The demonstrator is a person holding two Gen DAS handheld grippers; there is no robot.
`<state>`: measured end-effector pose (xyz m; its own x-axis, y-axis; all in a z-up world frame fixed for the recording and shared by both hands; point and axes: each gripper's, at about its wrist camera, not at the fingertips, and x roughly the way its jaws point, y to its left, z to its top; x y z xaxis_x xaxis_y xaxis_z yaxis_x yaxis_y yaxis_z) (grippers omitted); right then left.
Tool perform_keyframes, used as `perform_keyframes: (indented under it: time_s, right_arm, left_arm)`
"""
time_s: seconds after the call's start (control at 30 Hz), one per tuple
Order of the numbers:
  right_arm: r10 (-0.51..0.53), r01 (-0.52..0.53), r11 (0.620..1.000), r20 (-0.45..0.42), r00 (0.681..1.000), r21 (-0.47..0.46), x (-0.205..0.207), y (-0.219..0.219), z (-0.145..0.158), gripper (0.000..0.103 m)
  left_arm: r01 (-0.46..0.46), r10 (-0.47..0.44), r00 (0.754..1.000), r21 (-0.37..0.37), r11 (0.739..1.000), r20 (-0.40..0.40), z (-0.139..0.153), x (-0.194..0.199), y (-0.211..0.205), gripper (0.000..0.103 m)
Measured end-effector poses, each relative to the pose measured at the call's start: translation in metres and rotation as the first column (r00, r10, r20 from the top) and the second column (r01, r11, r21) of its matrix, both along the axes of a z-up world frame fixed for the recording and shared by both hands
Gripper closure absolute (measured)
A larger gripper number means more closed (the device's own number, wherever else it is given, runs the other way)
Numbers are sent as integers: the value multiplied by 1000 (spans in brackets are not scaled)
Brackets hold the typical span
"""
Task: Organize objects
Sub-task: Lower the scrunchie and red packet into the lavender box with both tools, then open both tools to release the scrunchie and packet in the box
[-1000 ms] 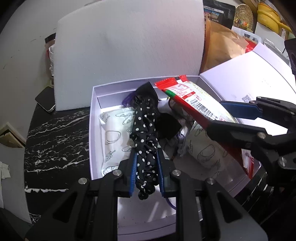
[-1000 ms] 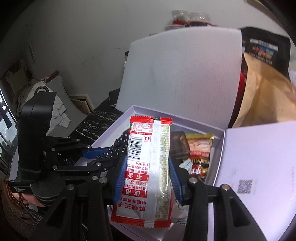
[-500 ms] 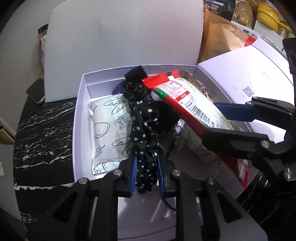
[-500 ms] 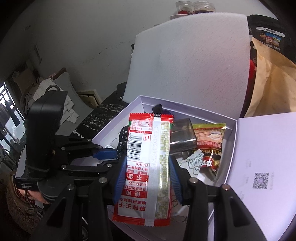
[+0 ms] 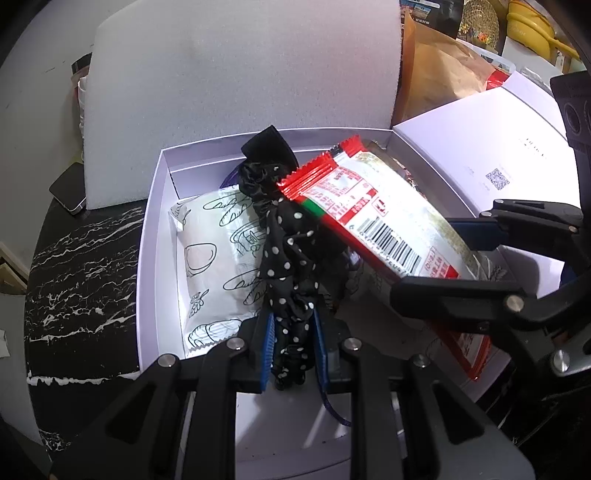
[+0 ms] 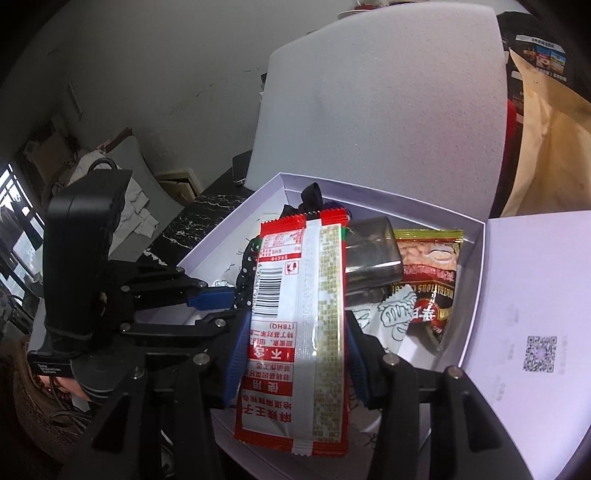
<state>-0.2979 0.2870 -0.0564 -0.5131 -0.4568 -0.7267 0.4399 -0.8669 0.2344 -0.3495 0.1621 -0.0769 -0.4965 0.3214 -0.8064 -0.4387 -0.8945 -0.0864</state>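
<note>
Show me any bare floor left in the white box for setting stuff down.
White box: bare strip along the far wall, left of the polka-dot scrunchie, behind the bread packet; another by the near wall under the left gripper. Middle and right are crowded with snack packets.

A lived-in home room: a black marble-patterned desk [image 5: 74,280] carries a phone [image 5: 68,190], with rumpled clothes [image 6: 122,206] piled by a window [image 6: 14,236] and yellow bowls [image 5: 532,22] stacked behind.
</note>
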Motion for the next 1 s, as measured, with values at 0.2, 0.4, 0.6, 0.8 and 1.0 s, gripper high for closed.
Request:
perform_keyframes:
  time_s: [0.2,0.4,0.6,0.8,1.0]
  right_arm:
    - [-4,4,1000,-7,1000,14,5,0,2,54]
    - [-44,45,998,-29,999,32,7,0,7,51]
    - [-45,46,999,-75,996,21,17,4,20,49]
    - [-55,58,998,-94,994,31,22,8,26,49]
    - [-76,83,995,-107,991,62,20,7,31,49]
  left_arm:
    - [-5,5,1000,11,1000,2,2,0,0,85]
    - [-20,20,999,4,1000,-41,9,4,0,85]
    - [-13,13,999,-3,1000,-50,9,6,3,84]
    - [-20,19,998,-14,1000,-59,12,7,4,75]
    - [-50,47,996,-33,998,-71,18,6,5,50]
